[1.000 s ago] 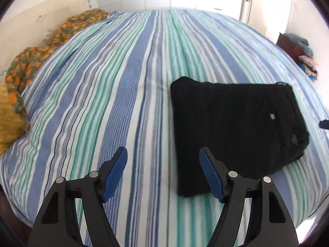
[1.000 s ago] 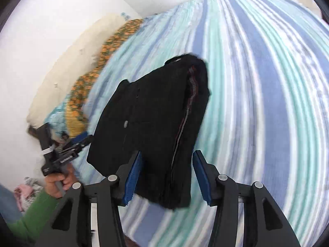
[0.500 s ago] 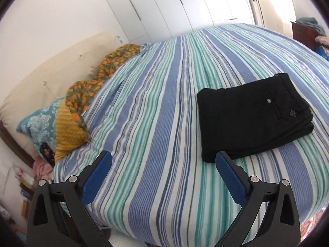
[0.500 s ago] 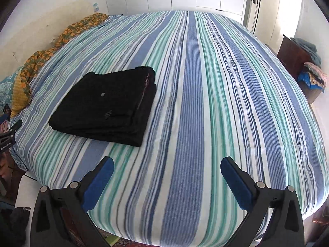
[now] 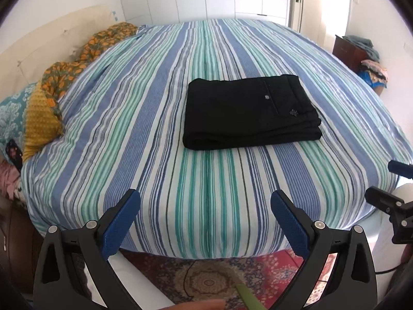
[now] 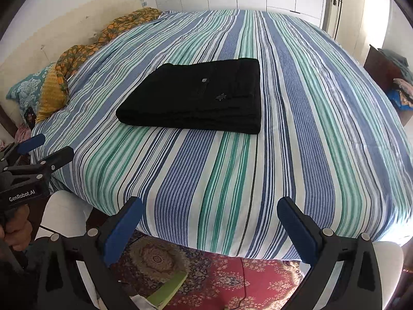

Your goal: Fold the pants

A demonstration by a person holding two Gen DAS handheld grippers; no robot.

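Black pants (image 5: 247,111) lie folded into a flat rectangle on the striped bed (image 5: 155,129), also in the right wrist view (image 6: 198,98). My left gripper (image 5: 205,219) is open and empty, held back past the bed's near edge. My right gripper (image 6: 210,224) is open and empty, also off the bed's near edge. The left gripper shows at the left of the right wrist view (image 6: 38,152). The right gripper shows at the right edge of the left wrist view (image 5: 392,180).
Orange-patterned cloth (image 5: 77,62) and pillows (image 5: 15,113) lie at the bed's left side by the headboard. A red patterned rug (image 6: 232,279) covers the floor below. A dark cabinet with piled clothes (image 5: 361,51) stands at the right. White wardrobes line the back wall.
Both grippers have opened wide and pulled back from the pants to beyond the bed's edge. The right gripper let go of the pants, which now lie flat on the bed.
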